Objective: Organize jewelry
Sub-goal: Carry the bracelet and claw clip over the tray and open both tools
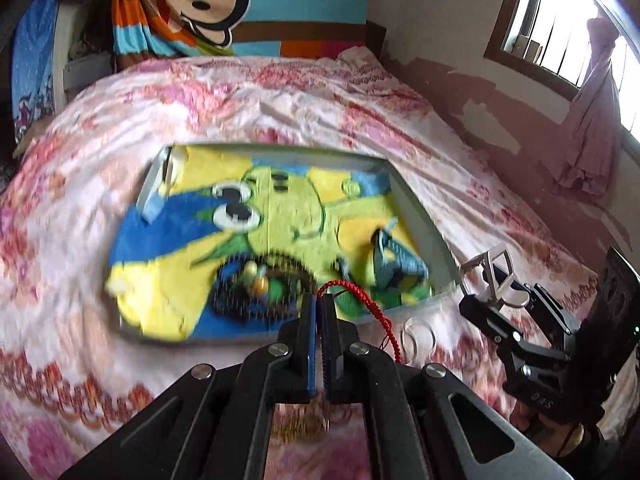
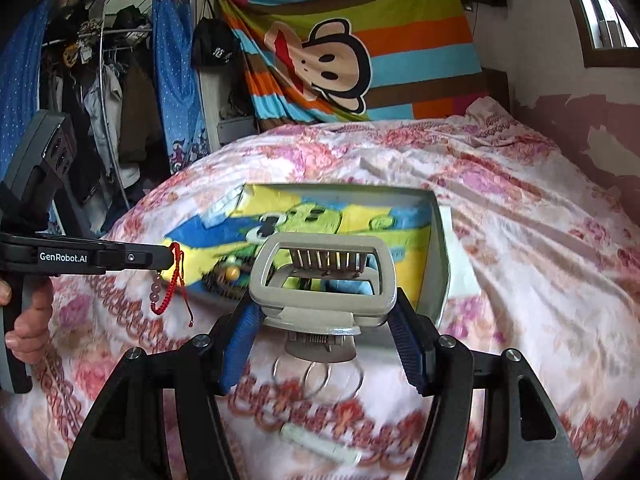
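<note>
From the left wrist, the left tongs (image 1: 319,300) are pinched tight on a red cord bracelet (image 1: 362,300), which loops out over the near edge of a grey tray (image 1: 420,216) lined with a yellow and blue cartoon towel (image 1: 280,216) on the bed (image 1: 320,96). The right tongs (image 1: 486,276), off to the right, carry a pale hair claw clip (image 1: 494,276).

From the right wrist, the right tongs (image 2: 324,320) stand half spread, their blue pads clamping the claw clip (image 2: 324,276) by its sides above the tray's near edge (image 2: 440,248). At left the left tongs (image 2: 170,258) dangle the bracelet (image 2: 172,284) with its pink beads. Clear rings (image 2: 318,376) lie on the bedspread below.

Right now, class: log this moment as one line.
left tongs: shut on red cord bracelet | right tongs: gripping grey claw clip | tray: on bed, cartoon towel inside
</note>
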Demonstrator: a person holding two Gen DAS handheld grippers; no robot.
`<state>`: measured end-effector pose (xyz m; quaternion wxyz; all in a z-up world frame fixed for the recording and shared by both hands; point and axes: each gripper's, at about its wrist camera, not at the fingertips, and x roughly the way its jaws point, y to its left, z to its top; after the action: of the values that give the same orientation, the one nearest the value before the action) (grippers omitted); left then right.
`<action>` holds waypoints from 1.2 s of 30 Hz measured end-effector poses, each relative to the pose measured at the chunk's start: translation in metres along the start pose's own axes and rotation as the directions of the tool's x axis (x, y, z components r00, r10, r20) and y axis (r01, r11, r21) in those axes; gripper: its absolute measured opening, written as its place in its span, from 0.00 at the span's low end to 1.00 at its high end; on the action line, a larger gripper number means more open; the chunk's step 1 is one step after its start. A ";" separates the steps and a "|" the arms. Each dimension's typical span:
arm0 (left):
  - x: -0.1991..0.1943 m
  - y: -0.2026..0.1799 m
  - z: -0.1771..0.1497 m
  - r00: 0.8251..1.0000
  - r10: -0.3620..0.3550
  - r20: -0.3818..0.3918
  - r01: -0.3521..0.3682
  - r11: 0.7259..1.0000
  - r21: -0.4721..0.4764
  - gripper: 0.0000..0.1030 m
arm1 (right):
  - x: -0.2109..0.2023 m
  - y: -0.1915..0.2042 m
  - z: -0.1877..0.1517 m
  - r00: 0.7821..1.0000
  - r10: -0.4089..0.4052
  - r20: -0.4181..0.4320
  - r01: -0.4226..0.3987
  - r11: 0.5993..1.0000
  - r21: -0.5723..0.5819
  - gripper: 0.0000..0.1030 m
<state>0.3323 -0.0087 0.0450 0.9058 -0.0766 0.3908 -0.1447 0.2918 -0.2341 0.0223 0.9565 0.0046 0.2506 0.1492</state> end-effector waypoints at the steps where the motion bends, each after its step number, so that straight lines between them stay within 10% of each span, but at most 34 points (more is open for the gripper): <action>1: 0.004 -0.001 0.006 1.000 0.003 0.011 -0.003 1.000 -0.005 0.03 | 0.004 -0.001 0.005 1.000 -0.002 0.006 0.003 1.000 -0.004 0.57; 17: 0.096 0.007 0.019 0.992 0.104 -0.068 -0.110 0.988 -0.104 0.03 | 0.075 -0.050 0.012 0.991 -0.089 -0.099 0.093 0.995 0.038 0.57; 33: 0.105 0.019 0.006 0.989 0.043 -0.139 -0.064 0.986 -0.154 0.04 | 0.077 -0.051 0.007 0.991 -0.086 -0.107 0.090 0.995 0.035 0.57; 36: 0.097 0.023 0.005 0.990 0.039 -0.136 -0.064 0.981 -0.182 0.30 | 0.075 -0.050 0.009 0.989 -0.097 -0.111 0.100 0.995 0.028 0.61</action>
<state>0.4034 -0.0184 -0.0236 0.8703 -0.1410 0.4635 -0.0887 0.3730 -0.2599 -0.0096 0.9473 0.0002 0.3051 0.0976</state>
